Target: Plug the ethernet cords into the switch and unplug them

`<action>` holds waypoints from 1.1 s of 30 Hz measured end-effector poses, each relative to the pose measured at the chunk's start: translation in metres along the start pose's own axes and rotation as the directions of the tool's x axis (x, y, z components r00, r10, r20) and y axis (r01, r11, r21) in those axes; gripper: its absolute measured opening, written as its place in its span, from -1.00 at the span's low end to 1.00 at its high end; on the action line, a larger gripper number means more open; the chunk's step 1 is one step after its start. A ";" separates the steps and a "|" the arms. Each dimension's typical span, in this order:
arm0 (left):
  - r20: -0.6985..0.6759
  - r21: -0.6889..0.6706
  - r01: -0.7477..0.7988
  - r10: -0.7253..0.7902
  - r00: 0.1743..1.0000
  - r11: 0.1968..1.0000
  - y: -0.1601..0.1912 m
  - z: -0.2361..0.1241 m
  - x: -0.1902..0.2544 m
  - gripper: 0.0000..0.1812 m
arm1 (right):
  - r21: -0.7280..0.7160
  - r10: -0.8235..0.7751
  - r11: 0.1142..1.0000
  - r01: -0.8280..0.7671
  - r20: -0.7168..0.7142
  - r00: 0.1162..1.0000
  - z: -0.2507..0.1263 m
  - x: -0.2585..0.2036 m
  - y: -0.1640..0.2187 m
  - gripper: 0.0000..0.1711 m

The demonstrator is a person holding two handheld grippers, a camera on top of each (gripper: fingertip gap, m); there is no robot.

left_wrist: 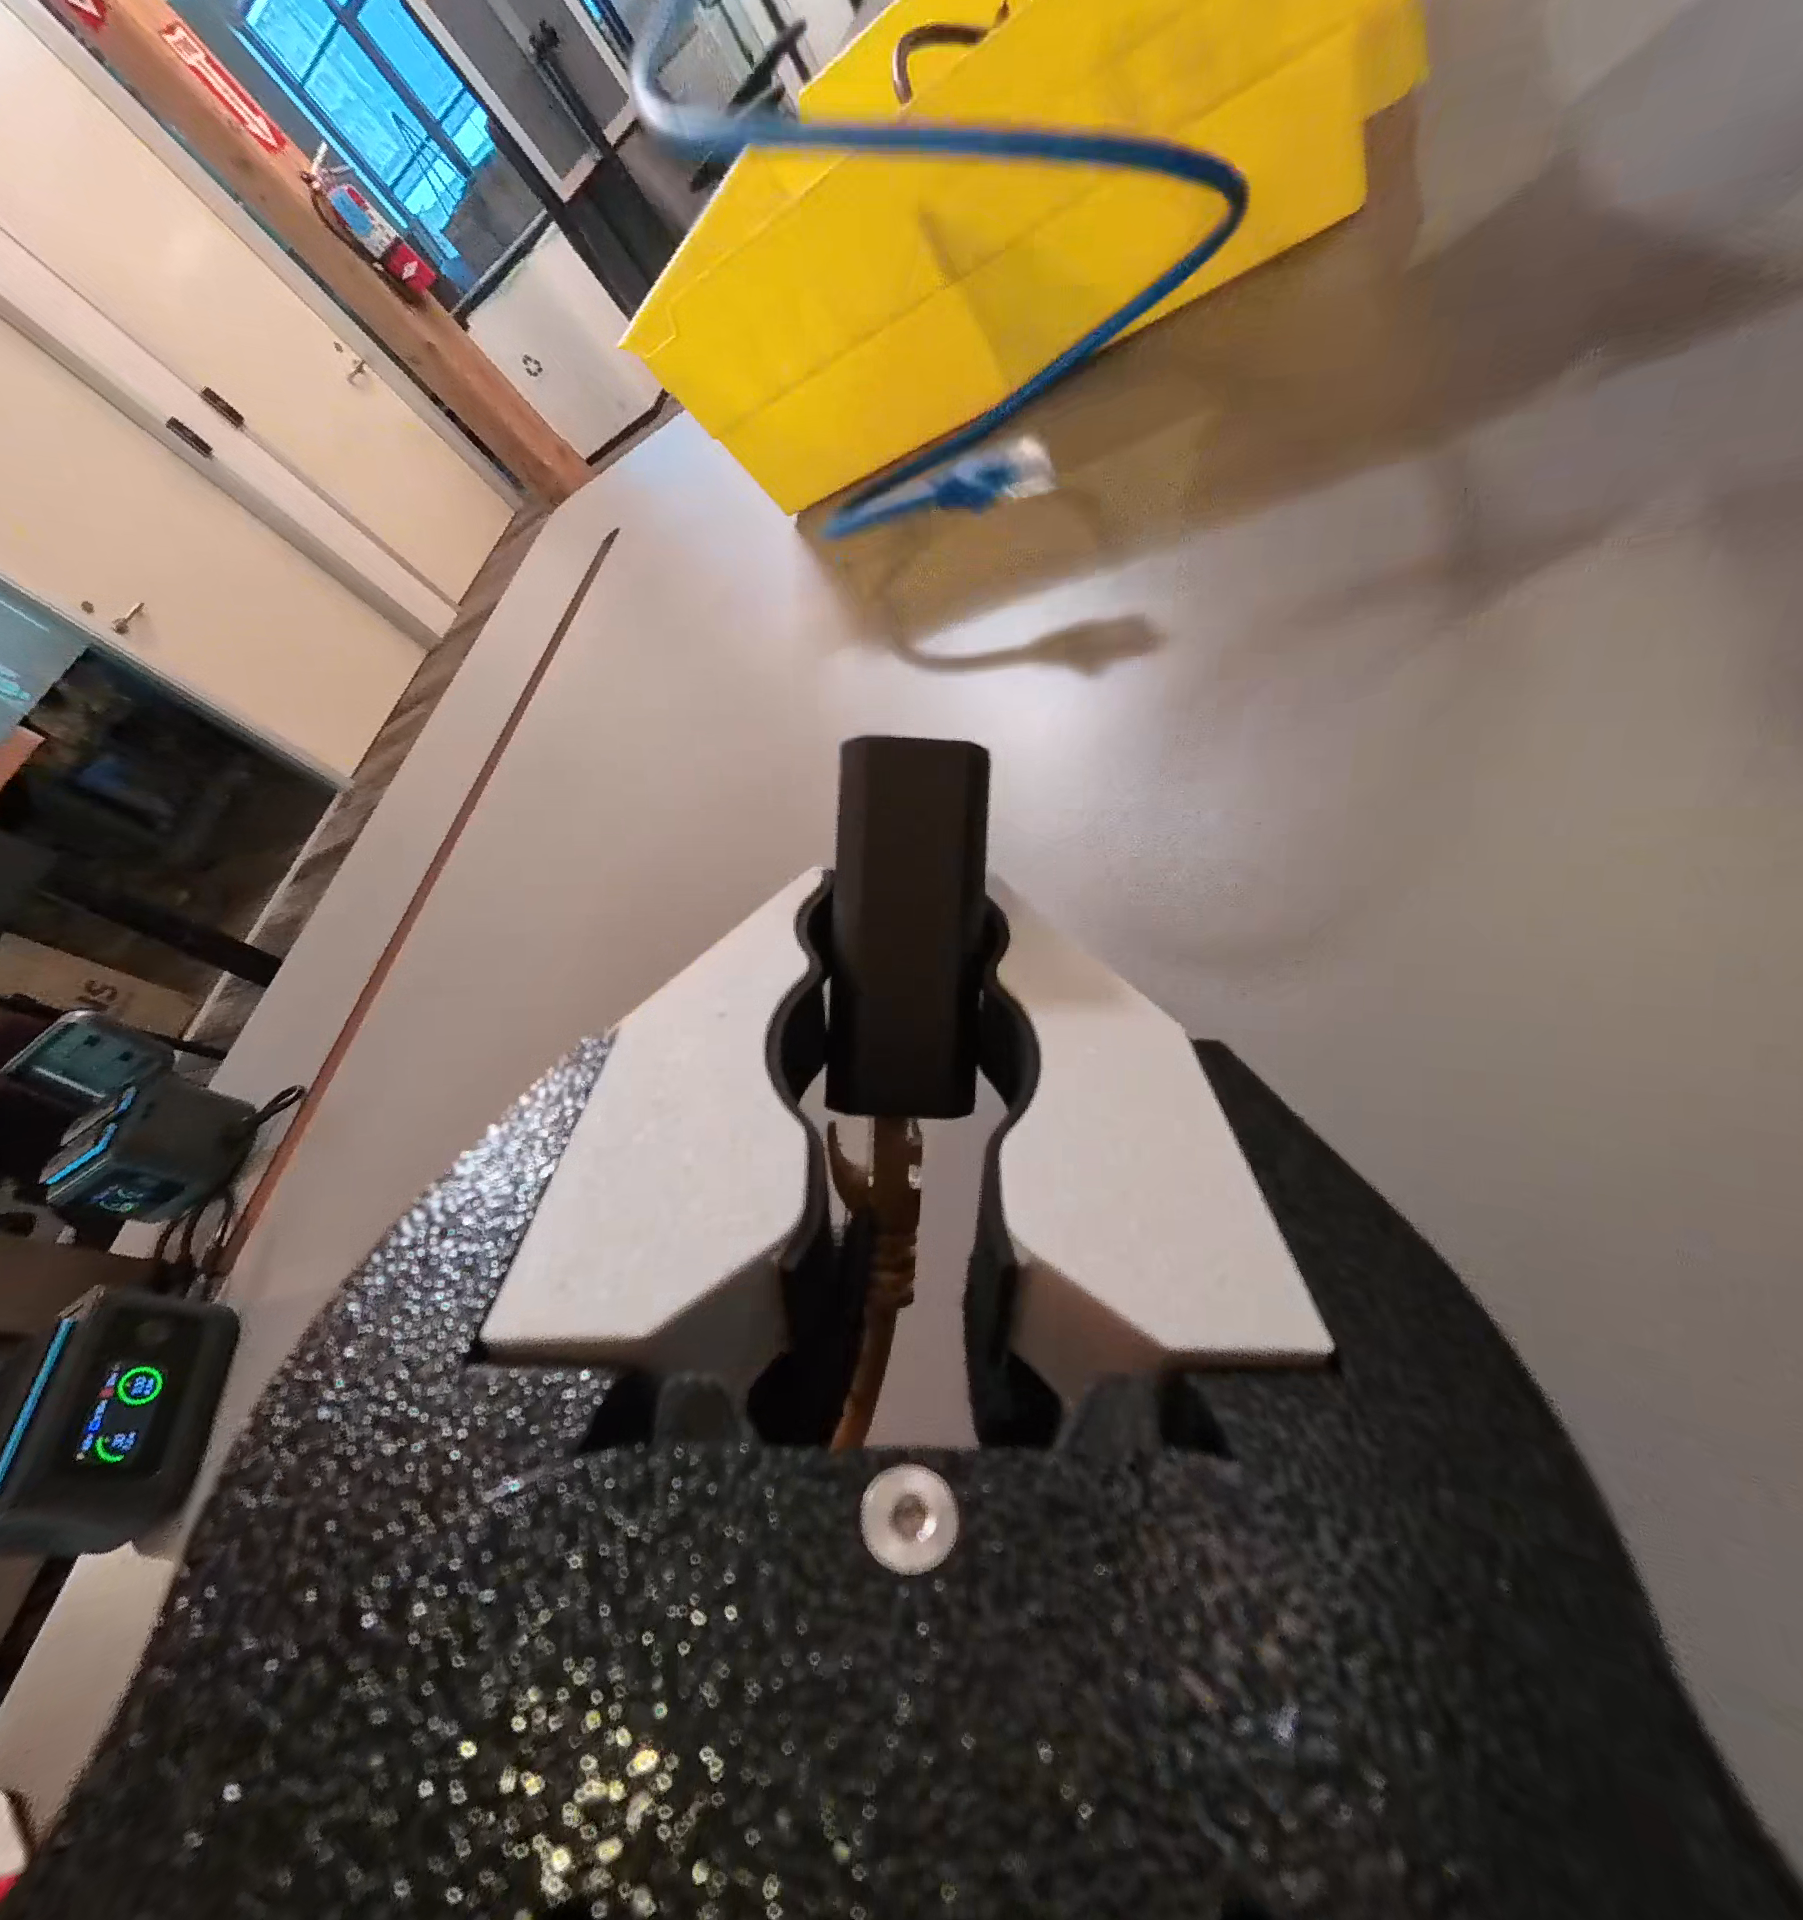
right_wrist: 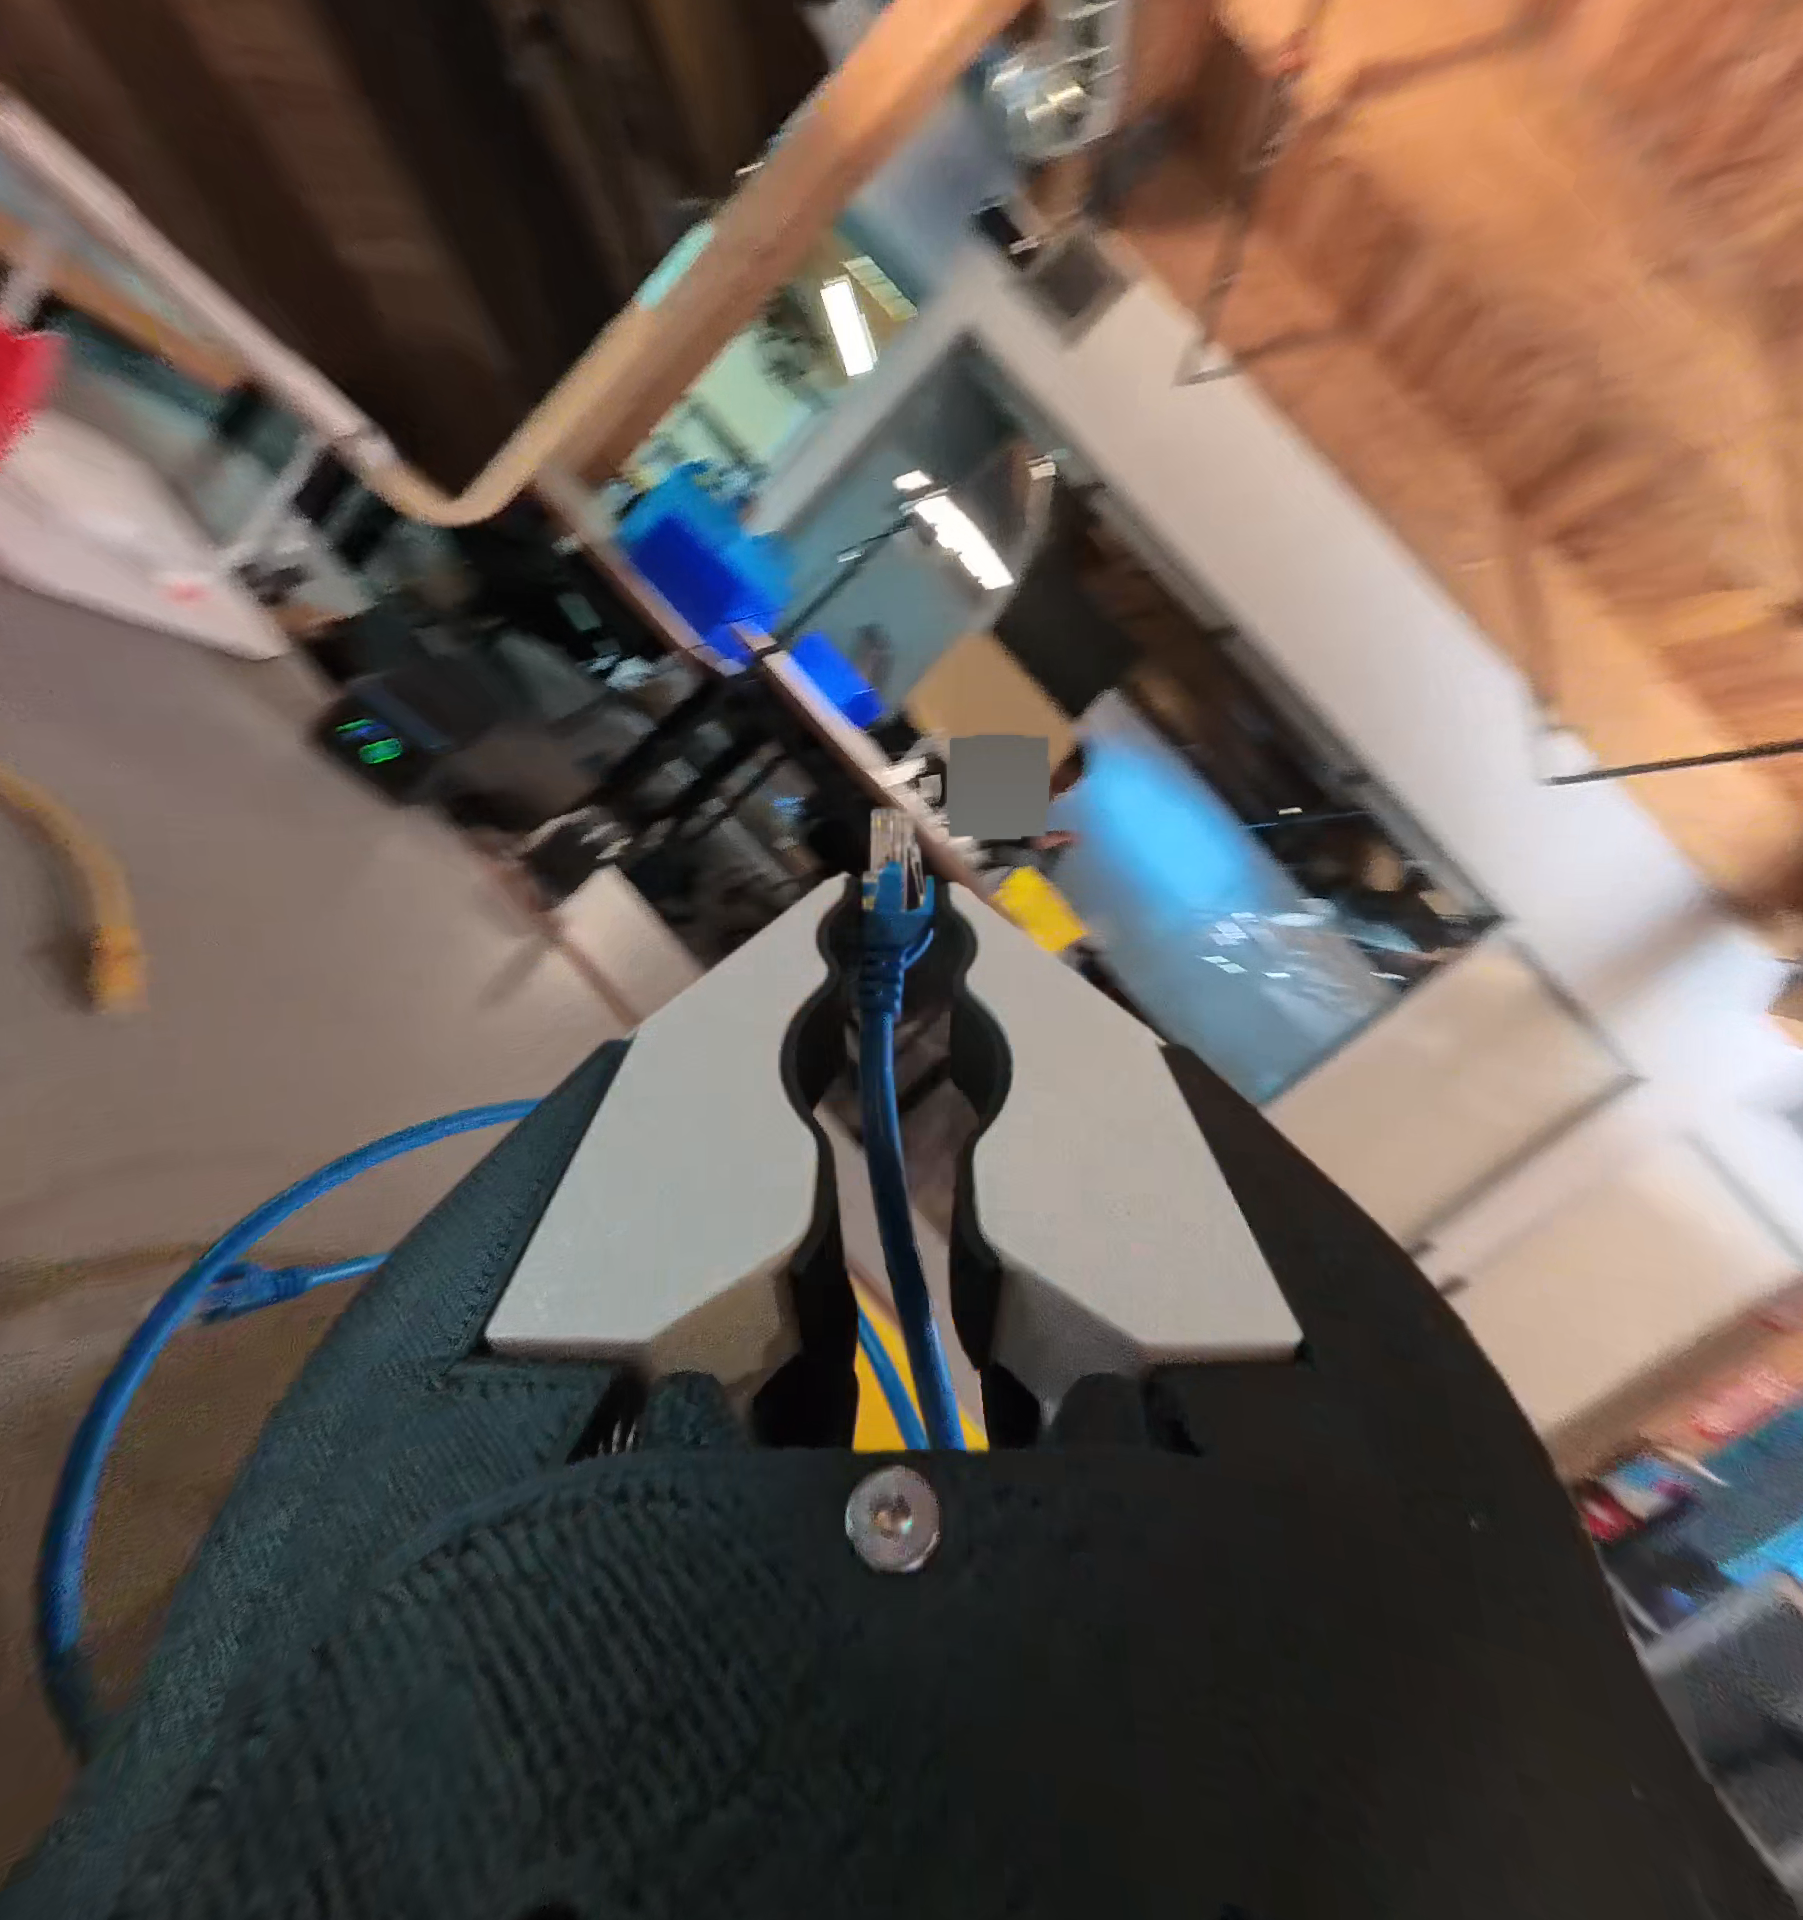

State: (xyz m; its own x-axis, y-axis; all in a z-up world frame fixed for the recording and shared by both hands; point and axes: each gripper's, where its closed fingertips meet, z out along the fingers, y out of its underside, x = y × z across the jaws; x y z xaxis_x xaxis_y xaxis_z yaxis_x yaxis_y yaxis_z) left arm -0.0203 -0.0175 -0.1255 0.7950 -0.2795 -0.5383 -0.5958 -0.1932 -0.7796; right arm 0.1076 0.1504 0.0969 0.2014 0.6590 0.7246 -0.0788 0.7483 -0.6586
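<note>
My left gripper (left_wrist: 907, 904) is shut on a small black box-shaped switch (left_wrist: 909, 914) and holds it above the pale table; a brown cord (left_wrist: 889, 1278) hangs from its near end. A blue ethernet cord (left_wrist: 1115, 301) arcs in the air ahead, its clear plug (left_wrist: 990, 480) hanging free near the yellow bin. My right gripper (right_wrist: 895, 904) is shut on the blue cord (right_wrist: 902, 1174) just behind its clear plug (right_wrist: 893, 840), which points out past the fingertips. The cord loops down to the left (right_wrist: 149, 1382). The right wrist view is blurred.
A yellow plastic bin (left_wrist: 990, 239) stands on the table (left_wrist: 1396, 935) ahead of the left gripper. The table's left edge (left_wrist: 429, 790) drops to a floor with small devices (left_wrist: 97, 1423). A yellow cord (right_wrist: 86, 894) lies on the surface at left. A person in a light blue top (right_wrist: 1157, 862) is far off.
</note>
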 end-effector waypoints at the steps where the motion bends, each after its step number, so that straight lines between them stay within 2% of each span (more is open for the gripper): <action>1: -0.002 -0.002 -0.001 0.001 1.000 1.000 0.001 0.001 0.001 -0.76 | 0.017 -0.007 1.000 0.008 -0.069 0.998 -0.010 0.019 -0.007 -0.87; 5: -0.011 -0.032 -0.029 0.028 1.000 0.999 0.006 0.004 0.005 -0.75 | 0.060 -0.019 0.997 0.038 -0.293 0.956 -0.052 0.078 -0.033 -0.87; 9: -0.011 -0.046 -0.056 0.056 0.998 0.997 0.008 0.005 0.008 -0.76 | 0.058 -0.055 0.994 0.094 -0.479 0.876 -0.088 0.116 -0.044 -0.87; 14: 0.003 -0.049 -0.061 0.062 0.998 0.997 0.009 0.006 0.006 -0.76 | 0.087 -0.021 0.992 0.091 -0.594 0.804 -0.110 0.149 -0.053 -0.87; 24: -0.005 -0.071 -0.070 0.070 0.998 0.995 0.015 0.005 0.007 -0.75 | 0.145 0.063 0.989 0.026 -0.576 0.815 -0.103 0.216 -0.075 -0.87; 28: -0.018 -0.077 -0.074 0.073 0.997 0.994 0.017 0.005 0.009 -0.76 | 0.116 0.137 0.989 -0.090 -0.510 0.849 -0.091 0.224 -0.061 -0.87; 33: -0.030 -0.080 -0.080 0.078 0.997 0.994 0.017 0.004 0.012 -0.75 | 0.061 0.196 0.980 -0.190 -0.490 0.849 -0.088 0.212 -0.015 -0.87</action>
State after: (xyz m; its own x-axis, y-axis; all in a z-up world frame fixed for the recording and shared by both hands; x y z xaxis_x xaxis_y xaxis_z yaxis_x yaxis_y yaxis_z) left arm -0.0207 -0.0201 -0.1467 0.7426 -0.3219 -0.5873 -0.6645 -0.2452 -0.7059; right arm 0.2377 0.2724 0.2424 0.6342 0.6692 0.3872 -0.1756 0.6124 -0.7708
